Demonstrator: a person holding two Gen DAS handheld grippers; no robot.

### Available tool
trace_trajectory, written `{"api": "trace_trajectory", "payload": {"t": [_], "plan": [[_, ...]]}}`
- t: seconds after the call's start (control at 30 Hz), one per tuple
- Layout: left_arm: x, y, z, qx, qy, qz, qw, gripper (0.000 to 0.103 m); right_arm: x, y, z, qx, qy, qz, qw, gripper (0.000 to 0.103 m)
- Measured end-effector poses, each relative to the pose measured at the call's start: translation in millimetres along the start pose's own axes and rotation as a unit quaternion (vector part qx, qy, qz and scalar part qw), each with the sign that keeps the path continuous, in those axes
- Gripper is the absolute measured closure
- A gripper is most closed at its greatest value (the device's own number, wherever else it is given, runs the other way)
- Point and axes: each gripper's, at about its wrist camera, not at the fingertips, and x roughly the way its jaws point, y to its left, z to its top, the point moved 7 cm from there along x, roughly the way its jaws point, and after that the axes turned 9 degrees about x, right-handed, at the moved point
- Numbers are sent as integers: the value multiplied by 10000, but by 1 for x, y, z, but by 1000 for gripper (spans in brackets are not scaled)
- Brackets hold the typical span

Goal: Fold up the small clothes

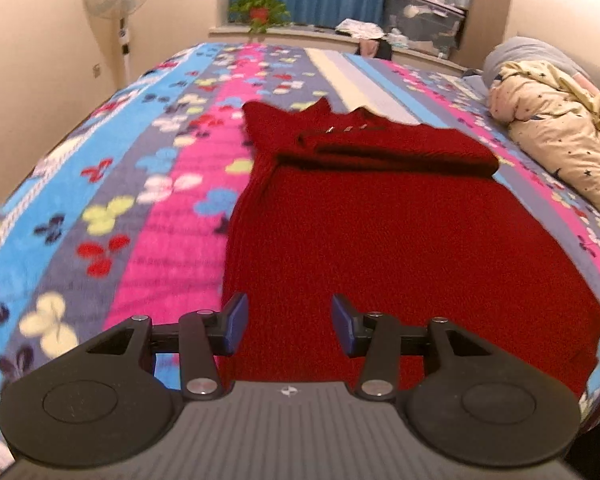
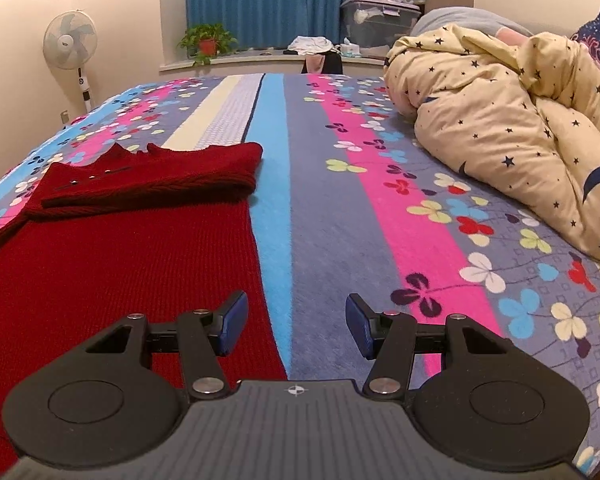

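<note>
Left gripper [image 1: 288,326] agape over red sweater [image 1: 400,240]

The left gripper [image 1: 289,326], a black two-finger tool with blue pads, tilts downward with its fingers [image 1: 236,322] standing apart and nothing between them. The right gripper [image 2: 297,325], of the same black build with blue pads, also angles downward, its fingers [image 2: 358,326] spread slightly wider and likewise gripping nothing. No hand or sleeve shows in either view.
</note>
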Motion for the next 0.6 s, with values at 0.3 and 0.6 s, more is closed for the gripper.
{"api": "trace_trajectory", "payload": {"t": [0.3, 0.6], "plan": [[38, 17, -37, -652, 632, 167, 9957, 36, 9, 14, -8, -313, 219, -1, 9993, 43], [48, 12, -41, -441, 697, 194, 9964, 33, 16, 14, -9, -288, 333, -60, 9990, 41]]}}
